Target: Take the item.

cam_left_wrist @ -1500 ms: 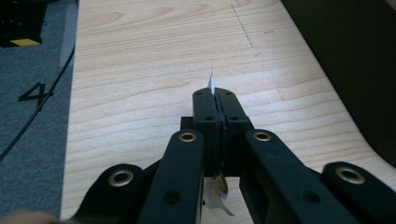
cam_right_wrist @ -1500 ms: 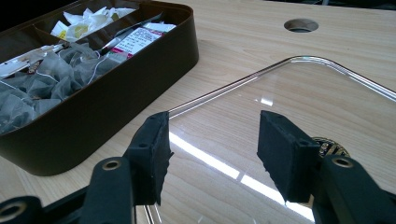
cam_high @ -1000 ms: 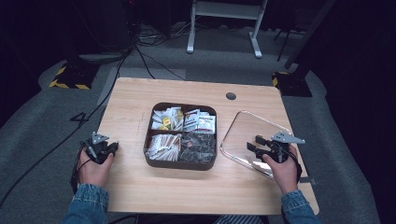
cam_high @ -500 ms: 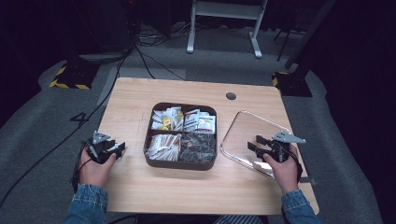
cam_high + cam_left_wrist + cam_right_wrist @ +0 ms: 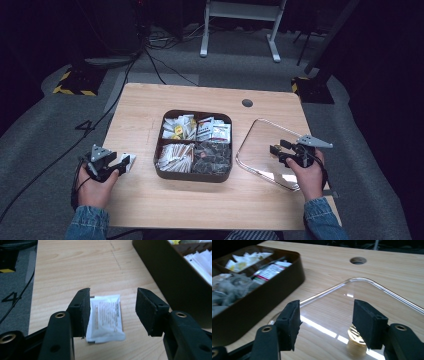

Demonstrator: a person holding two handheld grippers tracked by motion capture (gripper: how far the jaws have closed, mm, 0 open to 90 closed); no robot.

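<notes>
White and printed with small text, a flat paper sachet [image 5: 106,317] is lying on the pale wooden table [image 5: 200,100] near its left edge, between the jaws of the left gripper [image 5: 125,162], which are standing apart. Those jaws have just been opening, and in the left gripper view the sachet is resting flat on the wood; it is lying against the inner face of one black pad [image 5: 83,312] and well clear of the other, so nothing is pressing on it and it looks released rather than held. In the high view the sachet is sitting just to the left of the dark brown four-compartment box [image 5: 194,176], outside it.

The box is standing at the middle of the table with its compartments full of sachets and wrapped items, and its clear, rounded-rectangle plastic lid [image 5: 260,135] is lying flat on the wood near the right edge, beside the box and apart from it. The right gripper [image 5: 277,154] is hovering over the near part of that lid with its jaws parted; they too have just been opening, and nothing is between them except the lid's surface and its small round knob [image 5: 355,336] seen below.

Judging by this layout, the lid is already off and set aside, and one sachet is already taken out and laid on the table. What seems left is either drawing out more sachets or putting the lid back on the box.
</notes>
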